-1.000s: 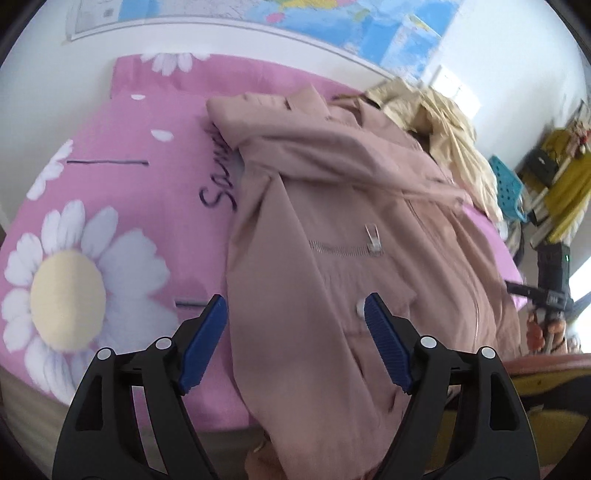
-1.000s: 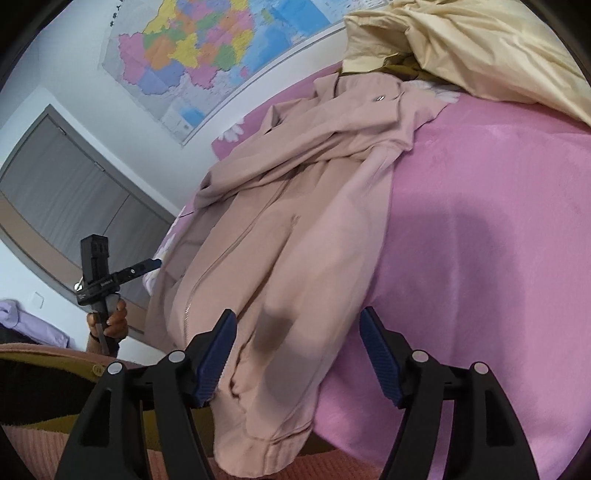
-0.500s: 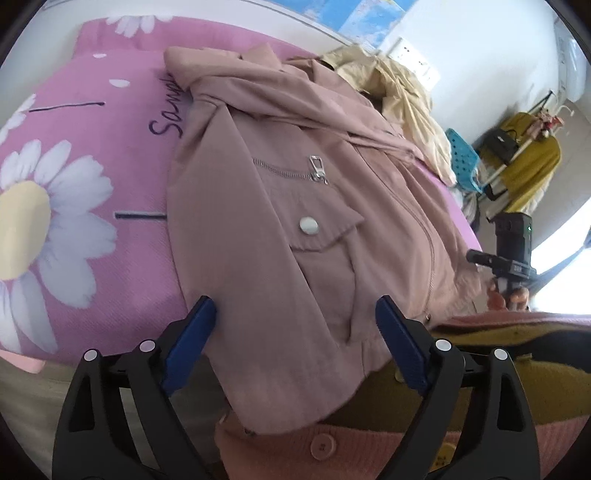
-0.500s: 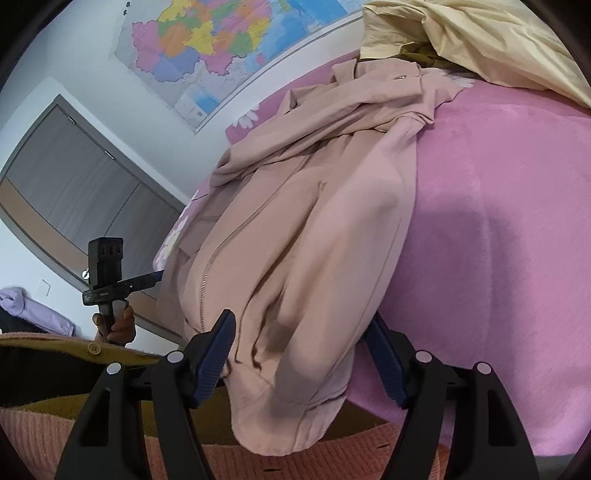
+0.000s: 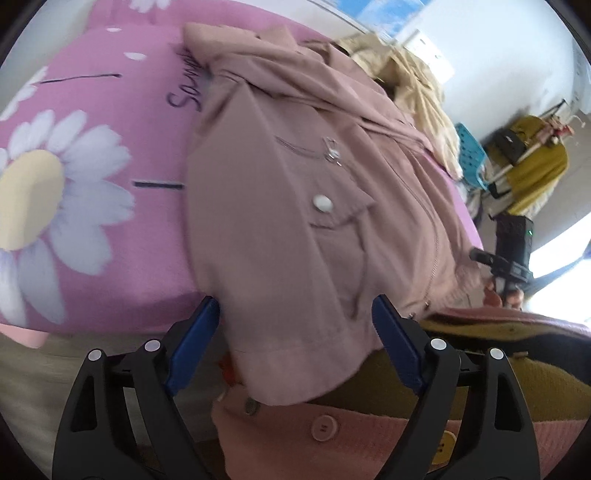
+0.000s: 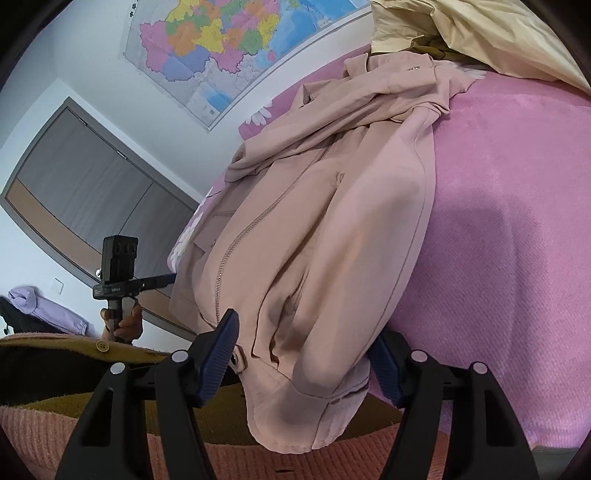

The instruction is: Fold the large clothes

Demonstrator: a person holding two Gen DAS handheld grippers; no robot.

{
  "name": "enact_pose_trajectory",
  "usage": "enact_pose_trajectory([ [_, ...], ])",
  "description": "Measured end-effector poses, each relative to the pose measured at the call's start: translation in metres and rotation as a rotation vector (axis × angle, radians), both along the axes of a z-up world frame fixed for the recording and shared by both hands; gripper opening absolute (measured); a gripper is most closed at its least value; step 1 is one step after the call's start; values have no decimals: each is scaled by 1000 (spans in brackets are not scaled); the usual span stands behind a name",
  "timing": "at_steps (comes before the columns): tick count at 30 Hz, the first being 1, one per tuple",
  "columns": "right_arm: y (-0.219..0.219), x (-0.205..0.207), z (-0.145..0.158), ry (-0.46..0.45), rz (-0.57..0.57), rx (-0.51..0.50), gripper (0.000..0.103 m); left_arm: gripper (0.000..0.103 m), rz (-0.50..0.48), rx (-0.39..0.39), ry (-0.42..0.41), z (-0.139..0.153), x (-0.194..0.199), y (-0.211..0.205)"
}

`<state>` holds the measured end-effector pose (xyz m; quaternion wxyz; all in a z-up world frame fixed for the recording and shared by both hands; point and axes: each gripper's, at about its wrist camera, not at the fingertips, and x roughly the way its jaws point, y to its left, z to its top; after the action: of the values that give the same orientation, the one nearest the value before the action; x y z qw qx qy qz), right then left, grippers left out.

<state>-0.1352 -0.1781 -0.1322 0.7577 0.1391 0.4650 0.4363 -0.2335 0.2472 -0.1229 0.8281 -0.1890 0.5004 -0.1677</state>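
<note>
A dusty-pink zip jacket (image 5: 295,184) lies spread on the pink daisy bedcover (image 5: 122,280), and its hem hangs over the near edge. My left gripper (image 5: 295,302) straddles the hem's left corner. Its jaws are closing and the blue pads (image 5: 192,343) stand clear of the cloth. In the right wrist view the jacket (image 6: 332,221) runs down to my right gripper (image 6: 304,325). The hem's other corner bulges between its jaws, which are closing a little. Cloth hides the right pad's tip, and I see no pinch.
A beige garment (image 6: 480,33) is heaped at the head of the bedcover (image 6: 498,240). A person's pink and mustard cardigan (image 5: 369,424) fills the foreground. A blue chair (image 5: 471,155) and a clothes rack (image 5: 535,173) stand beyond the bed. A map (image 6: 221,48) hangs on the wall.
The left gripper has tipped down and drawn back to the hem at the bed's edge. The right gripper has closed in, so the hem now sits between its jaws.
</note>
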Motion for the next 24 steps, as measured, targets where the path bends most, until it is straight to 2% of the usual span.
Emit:
enact_pose_trajectory([
  [3, 1, 1, 0, -1, 7, -2, 66, 85, -15, 15, 32, -8, 1, -9],
  [6, 0, 0, 0, 3, 8, -1, 67, 86, -35, -56, 63, -16, 0, -14],
  [8, 0, -1, -1, 6, 6, 4, 67, 82, -35, -56, 68, -18, -2, -16],
  [9, 0, 0, 0, 6, 7, 5, 67, 77, -36, -53, 69, -18, -2, -18],
  [10, 0, 0, -1, 6, 9, 5, 66, 62, -40, -55, 68, -18, -2, -19],
  [13, 1, -1, -1, 7, 18, -6, 45, 32, -64, -86, 57, -14, -2, -23],
  [15, 0, 0, -2, 8, 10, -5, 26, 23, -82, -58, 26, -8, -3, -29],
  [17, -6, 2, -5, 34, -6, 48, 26, 14, -82, -58, -1, -2, -3, -30],
  [19, -11, 4, -8, 59, -16, 74, 28, 14, -73, -79, -17, 1, -2, -26],
  [20, -10, 4, -11, 60, -18, 47, 43, 18, -64, -87, -11, 0, -1, -23],
  [21, -8, 3, -11, 59, -8, 46, 49, 23, -58, -87, 0, -1, 1, -20],
  [22, -7, 2, -10, 53, -2, 49, 52, 30, -49, -91, 10, -3, 2, -17],
  [24, -1, 0, -6, 23, 10, 10, 53, 34, -42, -141, 17, -7, 5, -13],
])
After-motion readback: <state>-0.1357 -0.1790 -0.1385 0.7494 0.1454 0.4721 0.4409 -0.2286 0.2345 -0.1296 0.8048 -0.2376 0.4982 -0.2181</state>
